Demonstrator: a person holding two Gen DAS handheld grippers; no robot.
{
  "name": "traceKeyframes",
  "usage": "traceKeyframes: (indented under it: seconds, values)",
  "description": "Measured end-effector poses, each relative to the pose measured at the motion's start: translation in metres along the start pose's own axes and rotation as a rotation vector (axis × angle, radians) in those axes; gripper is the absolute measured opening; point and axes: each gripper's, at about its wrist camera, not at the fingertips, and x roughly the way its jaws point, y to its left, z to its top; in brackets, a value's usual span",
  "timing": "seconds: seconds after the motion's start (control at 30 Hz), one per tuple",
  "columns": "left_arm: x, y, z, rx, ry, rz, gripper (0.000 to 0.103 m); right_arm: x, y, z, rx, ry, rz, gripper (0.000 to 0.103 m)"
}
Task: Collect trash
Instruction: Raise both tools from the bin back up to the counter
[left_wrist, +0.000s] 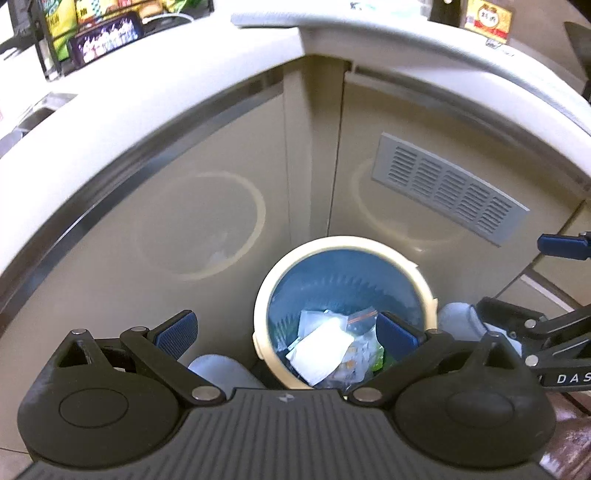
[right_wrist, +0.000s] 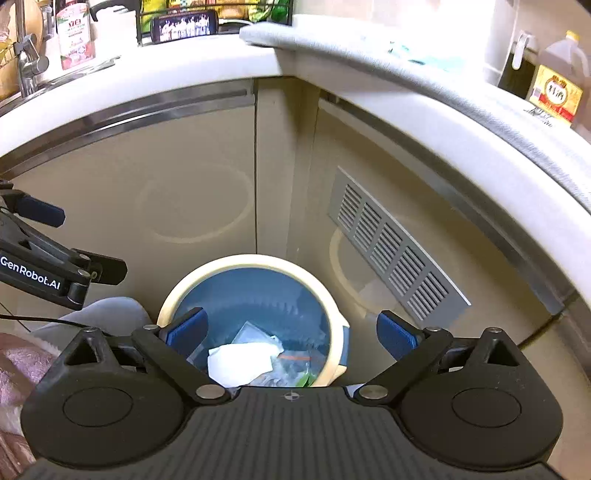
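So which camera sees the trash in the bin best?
The left wrist view: the trash shows many separate wrappers. In the right wrist view the trash is mostly one white paper, partly cut off below.

Inside corner of beige base cabinets under a white countertop. Grey louvred vent panel on the right-hand door. Metal faucet at upper left. Bottles on the right. Bright light at the upper right.
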Motion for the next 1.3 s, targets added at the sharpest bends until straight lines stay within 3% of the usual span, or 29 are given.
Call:
traceKeyframes:
  seconds: [0.27,0.9,1.1,1.3]
  values:
    - [-0.013,-0.001,-0.001,-0.007,-0.050,-0.003,0.103,-0.015,0.002,-0.005,0.014,-0.037,-0.008,0.099]
    - [-0.005,0.003,-0.002,-0.014,-0.026,-0.010,0.103,-0.006,0.004,-0.008,0.013,-0.001,0.002,0.103]
    - [-0.007,0.006,-0.003,-0.022,-0.053,0.011,0.103,0.005,0.006,-0.008,0.004,0.042,0.026,0.103]
    - [-0.014,0.016,0.003,-0.048,-0.107,0.026,0.103,0.004,0.007,0.000,-0.014,0.015,0.028,0.103]
